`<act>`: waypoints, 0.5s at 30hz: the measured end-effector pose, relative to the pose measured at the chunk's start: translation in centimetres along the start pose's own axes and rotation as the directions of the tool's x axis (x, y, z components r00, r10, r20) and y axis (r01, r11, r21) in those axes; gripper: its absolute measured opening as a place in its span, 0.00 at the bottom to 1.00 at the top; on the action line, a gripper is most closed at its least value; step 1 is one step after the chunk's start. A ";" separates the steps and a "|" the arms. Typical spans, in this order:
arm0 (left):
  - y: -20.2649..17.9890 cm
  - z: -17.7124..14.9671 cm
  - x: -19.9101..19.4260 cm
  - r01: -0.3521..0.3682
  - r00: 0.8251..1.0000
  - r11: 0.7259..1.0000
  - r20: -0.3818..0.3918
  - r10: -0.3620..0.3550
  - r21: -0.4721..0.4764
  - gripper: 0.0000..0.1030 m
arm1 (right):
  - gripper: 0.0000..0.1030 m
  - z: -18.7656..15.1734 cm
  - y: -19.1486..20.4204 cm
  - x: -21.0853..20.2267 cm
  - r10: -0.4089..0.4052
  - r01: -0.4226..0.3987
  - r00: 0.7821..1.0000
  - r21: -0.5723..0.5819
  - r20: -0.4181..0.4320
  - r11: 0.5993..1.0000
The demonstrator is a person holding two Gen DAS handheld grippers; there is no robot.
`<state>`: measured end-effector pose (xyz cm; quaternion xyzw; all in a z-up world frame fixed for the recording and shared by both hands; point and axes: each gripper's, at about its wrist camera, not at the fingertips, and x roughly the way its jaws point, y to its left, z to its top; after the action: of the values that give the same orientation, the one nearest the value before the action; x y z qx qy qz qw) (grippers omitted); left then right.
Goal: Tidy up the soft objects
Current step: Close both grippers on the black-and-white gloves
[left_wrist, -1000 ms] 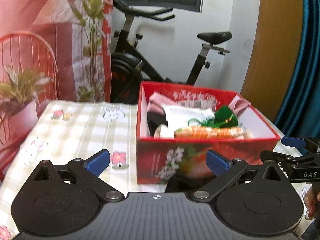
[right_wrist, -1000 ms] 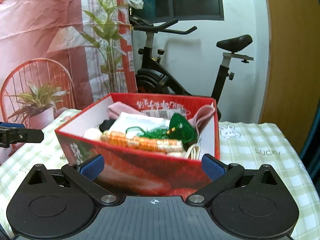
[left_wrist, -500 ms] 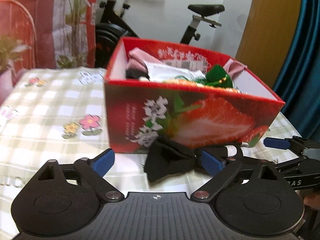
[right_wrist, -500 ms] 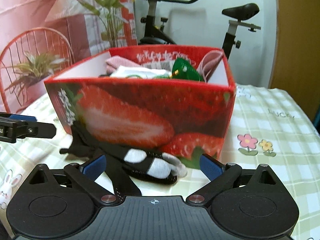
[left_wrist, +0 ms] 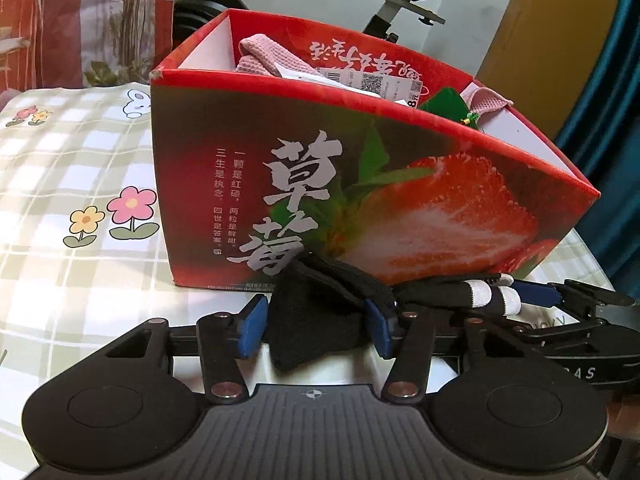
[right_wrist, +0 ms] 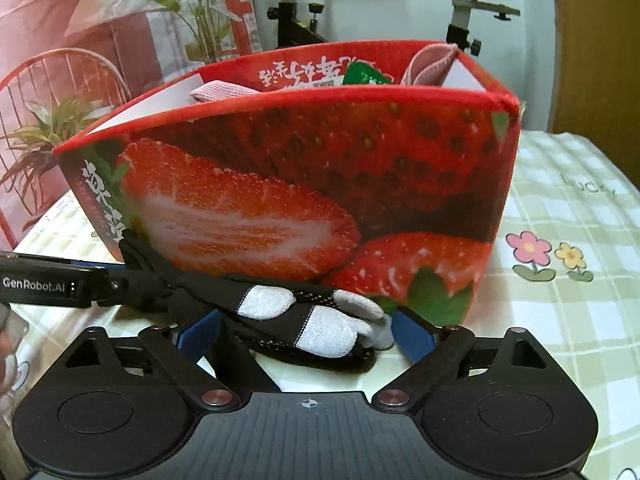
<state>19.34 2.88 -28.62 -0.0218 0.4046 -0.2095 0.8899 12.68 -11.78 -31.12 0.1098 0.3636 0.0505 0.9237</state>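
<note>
Black glove (left_wrist: 316, 320) before strawberry box (left_wrist: 360, 184), between both grippers' closing jaws.

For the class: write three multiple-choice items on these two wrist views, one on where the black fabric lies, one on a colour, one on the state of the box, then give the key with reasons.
1. Where does the black fabric lie?
A. inside the box
B. on the tablecloth in front of the box
C. on the chair

2. What colour is the cloth that sticks up at the box's corner?
A. pink
B. yellow
C. blue

3. The strawberry box is:
A. closed with a lid
B. tipped on its side
C. open on top, upright

Key: B, the fabric rests at the foot of the box; A, pink folds show above the rim; C, its contents show over the open rim.
</note>
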 end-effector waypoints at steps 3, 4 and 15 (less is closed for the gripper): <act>0.0 0.0 0.0 0.000 1.000 1.000 -0.004 0.000 0.006 0.45 | 0.77 -0.1 0.0 0.1 0.007 -0.007 1.000 0.009 0.000 1.000; 0.0 -0.1 -0.1 -0.001 1.000 1.000 -0.004 0.001 0.008 0.43 | 0.75 -0.1 0.0 0.1 0.012 -0.012 1.000 0.010 -0.002 1.000; -0.4 -1.2 -1.3 0.024 1.000 1.000 -0.018 -0.024 0.005 0.23 | 0.29 -0.5 -0.4 -0.9 0.048 -0.048 0.999 0.035 -0.016 0.998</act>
<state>17.54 3.20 -28.42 -0.0225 0.4116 -0.2212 0.8838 11.69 -12.23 -31.04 0.1340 0.3693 0.0674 0.9171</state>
